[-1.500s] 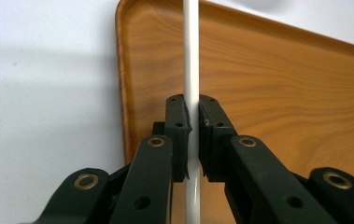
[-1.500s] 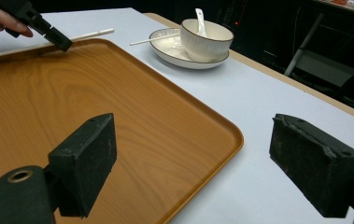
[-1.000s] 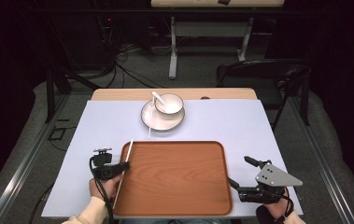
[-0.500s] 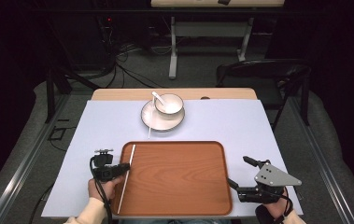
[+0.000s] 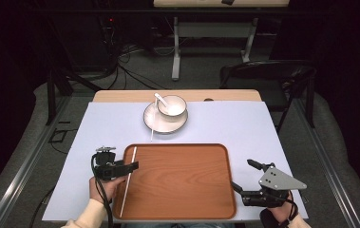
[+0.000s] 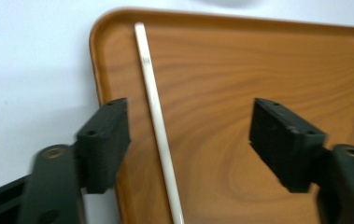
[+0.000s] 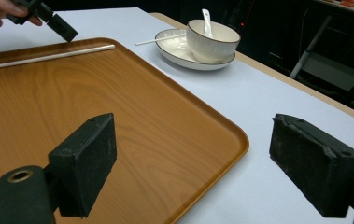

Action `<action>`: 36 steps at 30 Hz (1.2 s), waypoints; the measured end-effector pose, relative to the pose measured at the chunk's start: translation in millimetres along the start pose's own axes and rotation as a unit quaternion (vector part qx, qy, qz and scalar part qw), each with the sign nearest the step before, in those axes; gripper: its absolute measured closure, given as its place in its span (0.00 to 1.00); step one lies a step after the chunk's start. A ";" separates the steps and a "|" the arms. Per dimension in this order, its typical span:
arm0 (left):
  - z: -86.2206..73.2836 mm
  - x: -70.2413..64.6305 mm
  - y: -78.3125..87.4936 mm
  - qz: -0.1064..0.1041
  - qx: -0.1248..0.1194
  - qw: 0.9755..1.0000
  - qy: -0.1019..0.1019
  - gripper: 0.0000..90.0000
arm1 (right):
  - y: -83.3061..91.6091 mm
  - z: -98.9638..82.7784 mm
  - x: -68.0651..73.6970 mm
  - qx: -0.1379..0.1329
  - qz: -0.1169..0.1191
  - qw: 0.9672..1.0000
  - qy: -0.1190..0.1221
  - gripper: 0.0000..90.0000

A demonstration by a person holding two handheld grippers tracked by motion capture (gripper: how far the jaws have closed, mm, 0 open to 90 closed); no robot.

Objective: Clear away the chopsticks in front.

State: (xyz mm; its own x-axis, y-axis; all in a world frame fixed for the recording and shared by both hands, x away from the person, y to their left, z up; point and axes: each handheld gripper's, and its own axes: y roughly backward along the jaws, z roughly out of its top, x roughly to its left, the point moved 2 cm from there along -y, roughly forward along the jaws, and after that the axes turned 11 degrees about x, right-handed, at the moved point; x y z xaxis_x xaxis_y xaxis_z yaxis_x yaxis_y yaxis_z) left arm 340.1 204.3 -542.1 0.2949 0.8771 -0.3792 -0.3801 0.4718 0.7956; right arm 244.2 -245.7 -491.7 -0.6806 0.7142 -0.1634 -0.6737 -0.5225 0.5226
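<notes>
Left gripper (image 6: 191, 144) astride tray-laid chopstick (image 6: 158, 116)

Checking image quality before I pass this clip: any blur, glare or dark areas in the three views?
High view: the table is evenly lit and sharp, the room behind nearly black. Left gripper view: soft throughout, with the chopstick and tray slightly smeared and the jaws fuzzy. Right gripper view: the bowl and tray are crisp, the near jaws softer, the background dark; no strong glare.
</notes>
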 end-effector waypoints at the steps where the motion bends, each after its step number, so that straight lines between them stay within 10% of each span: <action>1: 2.7 1.1 1.3 -0.003 -0.005 1.000 0.003 0.29 | -0.1 0.0 0.0 0.000 0.001 1.000 0.000 0.16; 23: 109.5 3.2 -24.1 0.034 -0.008 0.998 -0.060 0.12 | 0.5 -1.5 -5.1 -0.004 -0.020 0.999 -0.029 0.12; 36: 172.1 11.7 -50.7 0.039 0.012 0.998 -0.056 0.03 | 2.6 -1.8 -4.5 -0.004 -0.021 0.999 -0.029 0.13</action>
State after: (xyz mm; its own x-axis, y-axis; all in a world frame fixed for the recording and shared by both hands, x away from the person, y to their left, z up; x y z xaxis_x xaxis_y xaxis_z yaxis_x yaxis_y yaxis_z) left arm 513.7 175.1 -505.5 0.3614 0.8949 -0.2620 -0.3848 0.3990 0.8323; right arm 245.0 -251.1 -491.1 -0.6334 0.7616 -0.1369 -0.7047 -0.4947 0.5087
